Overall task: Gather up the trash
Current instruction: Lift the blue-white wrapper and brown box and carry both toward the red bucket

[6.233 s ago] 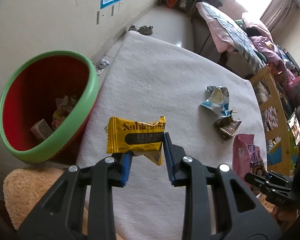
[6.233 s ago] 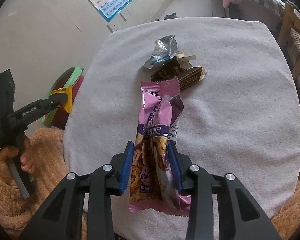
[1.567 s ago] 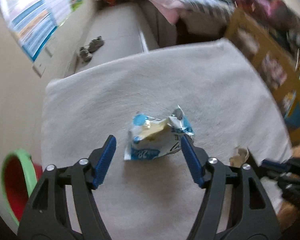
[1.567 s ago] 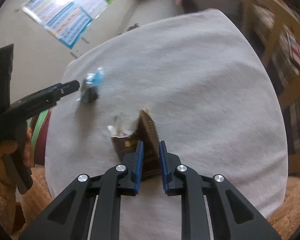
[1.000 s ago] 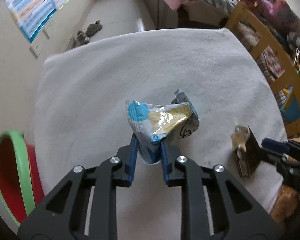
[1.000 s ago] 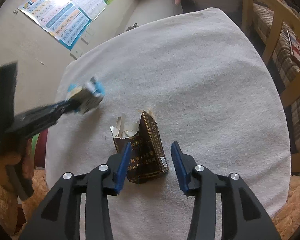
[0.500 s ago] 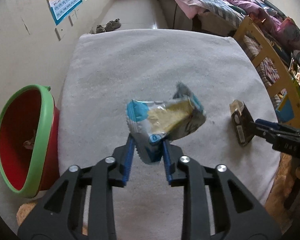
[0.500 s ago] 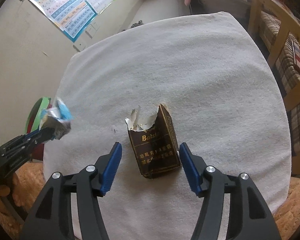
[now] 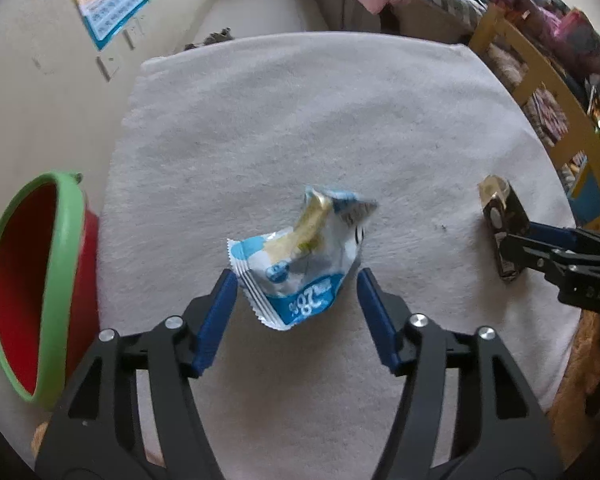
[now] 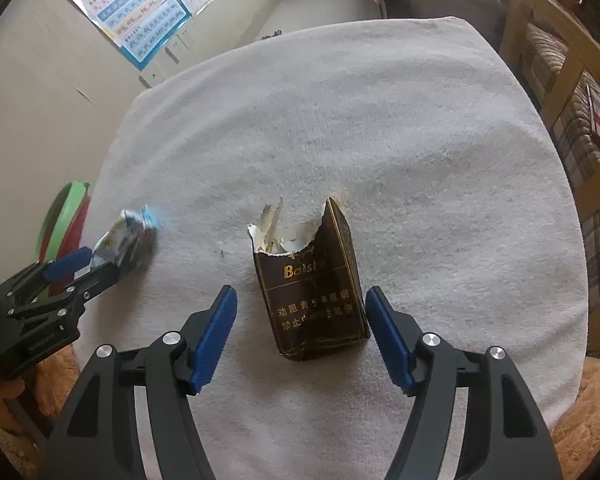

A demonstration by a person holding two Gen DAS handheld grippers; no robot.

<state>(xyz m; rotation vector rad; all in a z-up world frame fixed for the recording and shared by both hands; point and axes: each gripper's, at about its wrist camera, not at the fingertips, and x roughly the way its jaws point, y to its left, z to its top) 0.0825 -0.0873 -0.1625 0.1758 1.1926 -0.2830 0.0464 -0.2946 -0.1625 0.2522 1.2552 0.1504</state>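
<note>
White towelling covers the bench (image 9: 380,128), with a red, green-rimmed bin (image 9: 58,280) at its left edge. Both claws have just been opening. The left claw (image 9: 296,308) stands wide with the blue-and-white wrapper (image 9: 300,268) loose between its blue pads, short of the bin. The right claw (image 10: 300,332) gapes around the torn brown packet (image 10: 312,292), touching neither side. Judging by this, the carrying step has stalled: each claw needs to close on its piece, then swing over the bin
</note>
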